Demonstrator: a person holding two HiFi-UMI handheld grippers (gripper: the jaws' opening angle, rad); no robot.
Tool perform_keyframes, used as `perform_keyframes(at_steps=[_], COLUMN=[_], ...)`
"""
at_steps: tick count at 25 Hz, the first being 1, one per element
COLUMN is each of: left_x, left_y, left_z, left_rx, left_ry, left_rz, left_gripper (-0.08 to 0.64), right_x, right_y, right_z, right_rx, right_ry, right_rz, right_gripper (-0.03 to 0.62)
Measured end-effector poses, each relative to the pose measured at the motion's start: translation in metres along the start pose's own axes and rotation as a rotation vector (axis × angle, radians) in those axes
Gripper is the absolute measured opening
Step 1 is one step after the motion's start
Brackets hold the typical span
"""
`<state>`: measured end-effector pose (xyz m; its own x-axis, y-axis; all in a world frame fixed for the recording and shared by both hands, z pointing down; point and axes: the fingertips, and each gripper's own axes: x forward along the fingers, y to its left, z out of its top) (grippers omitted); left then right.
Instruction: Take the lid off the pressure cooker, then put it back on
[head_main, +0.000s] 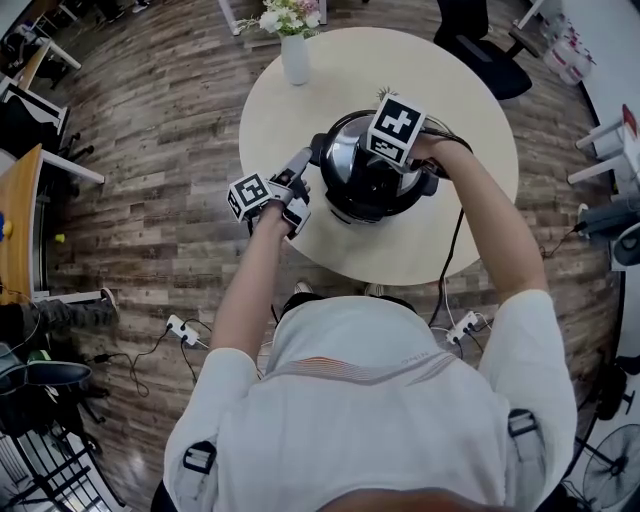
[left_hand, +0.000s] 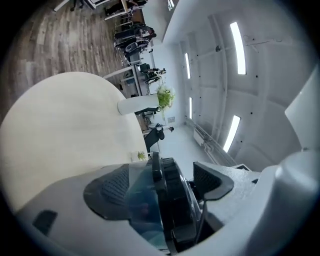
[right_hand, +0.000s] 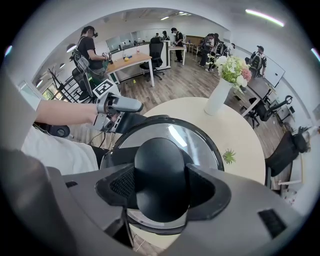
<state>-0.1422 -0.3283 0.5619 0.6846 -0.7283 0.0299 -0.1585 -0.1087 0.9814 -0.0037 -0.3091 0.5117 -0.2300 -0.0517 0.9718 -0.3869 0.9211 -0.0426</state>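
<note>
Cooker: black-and-steel pressure cooker (head_main: 362, 190) is sitting near the middle of the round cream table (head_main: 275, 125), with its shiny steel lid (right_hand: 196, 141) seated on the pot.
Right gripper: right gripper (right_hand: 162, 186) is pointing steeply down over the lid. Its jaws are clenching the rounded black knob (right_hand: 160, 167), one pad pressing on each side.
Left gripper: left gripper (left_hand: 161, 187) is lying level at the cooker's left flank with its jaws released and standing apart. The cooker's black rim and steel wall are showing in the gap. Whether either pad is brushing them is hard to make out.
Side handle: the left gripper's tips are sitting just beside the black side handle (right_hand: 133, 121). Touching or apart, cannot tell.
Hidden, head view: the right gripper's marker cube (head_main: 397, 128) is covering the knob, the jaws and much of the lid.
Cut off, left gripper view: the picture is lying rolled sideways, and the cooker is showing blurred and clipped by the lower edge.
Table, other: a white vase of flowers (head_main: 295, 58) is standing at the far edge, well apart from the cooker. A small green sprig (right_hand: 229, 156) is lying beyond the lid, too small to identify.
Cable: a black cable (head_main: 455, 250) is hanging off the near table edge toward a white power strip (head_main: 463, 325) on the wood floor. Its upper end is hiding behind the right forearm.
Background: people at desks are showing in the right gripper view, too small to detail.
</note>
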Motion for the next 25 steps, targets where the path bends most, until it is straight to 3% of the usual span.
perform_keyframes(at_steps=[9, 12, 25], left_x=[0.018, 0.018, 0.022], left_y=[0.018, 0.019, 0.010], left_z=[-0.014, -0.010, -0.007], left_rx=[-0.080, -0.095, -0.092], left_ry=[0.076, 0.046, 0.059], left_rz=[0.007, 0.008, -0.025], left_gripper=[0.381, 0.277, 0.071], right_x=[0.000, 0.000, 0.002], right_y=[0.001, 0.000, 0.000], right_z=[0.000, 0.000, 0.001], right_rx=[0.001, -0.001, 0.002], right_ry=[-0.002, -0.003, -0.001], right_rz=[0.001, 0.001, 0.000], right_gripper=[0.298, 0.298, 0.299])
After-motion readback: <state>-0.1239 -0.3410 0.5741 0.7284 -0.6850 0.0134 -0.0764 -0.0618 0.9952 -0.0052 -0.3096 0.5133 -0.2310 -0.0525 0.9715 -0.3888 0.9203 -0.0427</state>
